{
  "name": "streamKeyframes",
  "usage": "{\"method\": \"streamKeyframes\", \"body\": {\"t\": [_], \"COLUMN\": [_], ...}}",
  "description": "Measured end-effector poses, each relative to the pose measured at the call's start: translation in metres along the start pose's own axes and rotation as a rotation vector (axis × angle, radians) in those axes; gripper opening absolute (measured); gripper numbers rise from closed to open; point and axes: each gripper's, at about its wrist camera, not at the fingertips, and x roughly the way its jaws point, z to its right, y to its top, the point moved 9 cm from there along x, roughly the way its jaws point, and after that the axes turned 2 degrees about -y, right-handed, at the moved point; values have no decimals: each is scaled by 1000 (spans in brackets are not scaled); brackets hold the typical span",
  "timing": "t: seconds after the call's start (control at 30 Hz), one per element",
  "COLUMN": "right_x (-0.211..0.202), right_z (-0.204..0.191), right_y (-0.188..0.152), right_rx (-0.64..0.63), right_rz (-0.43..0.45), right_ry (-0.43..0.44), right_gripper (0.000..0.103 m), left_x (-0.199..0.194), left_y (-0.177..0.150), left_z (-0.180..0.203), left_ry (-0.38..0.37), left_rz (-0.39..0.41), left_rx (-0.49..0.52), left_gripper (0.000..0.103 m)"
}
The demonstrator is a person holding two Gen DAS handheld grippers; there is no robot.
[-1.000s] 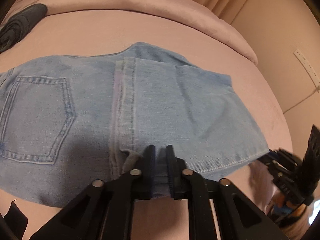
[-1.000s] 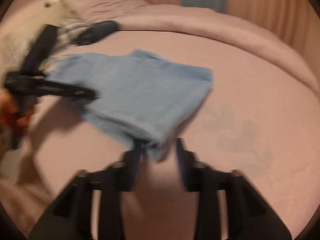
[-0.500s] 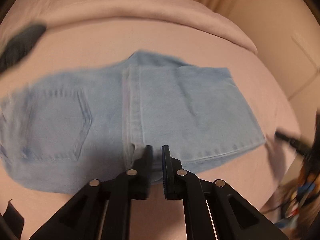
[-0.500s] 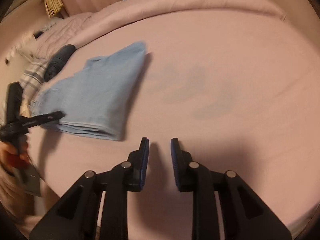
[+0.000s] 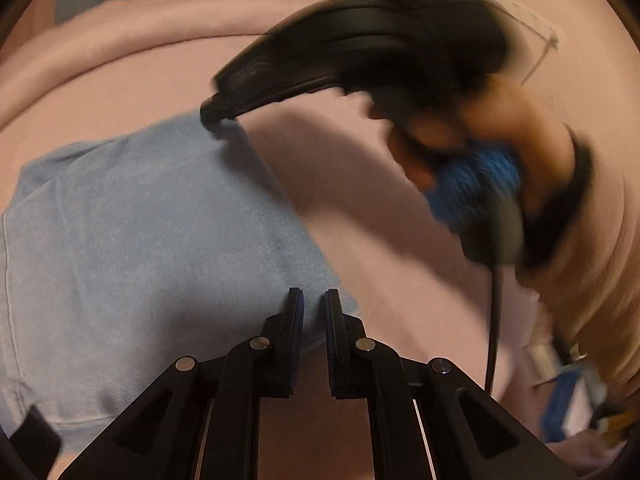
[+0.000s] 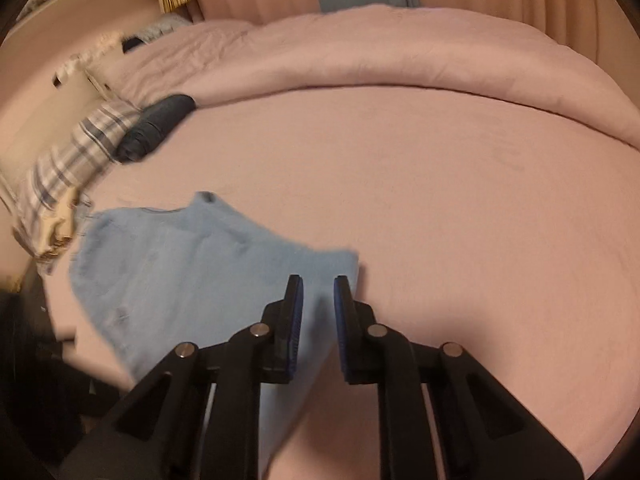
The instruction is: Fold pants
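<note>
While the folded pants (image 5: 152, 240) lie flat on the pink bed (image 5: 360, 248), my left gripper (image 5: 311, 300) hovers over their near corner, fingers narrow and empty. The right gripper (image 5: 218, 114) touches their far corner. From the right wrist, its fingers (image 6: 295, 304) have just been closing, nothing pinched, pants (image 6: 192, 280) beneath.

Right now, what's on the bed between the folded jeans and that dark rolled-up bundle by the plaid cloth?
Nothing: in the right wrist view, only bare pink bedsheet lies between the folded jeans and the dark rolled bundle.
</note>
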Motion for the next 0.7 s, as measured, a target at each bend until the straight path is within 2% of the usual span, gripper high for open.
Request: {"method": "streamKeyframes", "body": {"t": [0.03, 0.07, 0.1, 0.23, 0.27, 0.3, 0.37, 0.43, 0.5, 0.57, 0.63, 0.7], "right_x": [14, 25, 35, 24, 19, 9, -18, -46, -59, -63, -56, -37], "right_z": [4, 7, 8, 11, 11, 9, 0, -16, -31, -50, -68, -75], "right_y": [-3, -8, -11, -10, -11, -11, -11, -21, -39, -62, -93, -117], "right_rx": [-11, -21, -13, 37, 55, 68, 69, 57, 31, -16, -65, -89], "right_rz": [-36, -75, -91, -83, -82, -63, 7, 50, 44, 20, -39, -90], "right_ry": [-21, -38, -25, 3, -1, 0, 31, 73, 100, 116, 115, 93], "right_gripper": [12, 7, 7, 6, 7, 15, 17, 17, 17, 17, 17, 15], "left_x": [-1, -1, -2, -19, -28, -46, -71, -92, -102, -98, -89, -90], "left_y": [-1, -2, -1, -3, -3, -2, -3, -12, -27, -46, -65, -66], "left_z": [0, -2, -4, -12, -15, -22, -39, -68, -101, -128, -146, -150], "left_ry": [-2, -9, -30, -106, -114, -115, -84, -12, 79, 126, 120, 65], "left_rz": [13, 9, 3, -12, 6, 58, 126, 165, 171, 134, 106, 165], "left_rx": [-2, -14, -34, -105, -122, -139, -164, -210, -271, -346, -409, -461], "left_gripper": [6, 6, 6, 6, 6, 6, 6, 6, 7, 6, 6, 6]}}
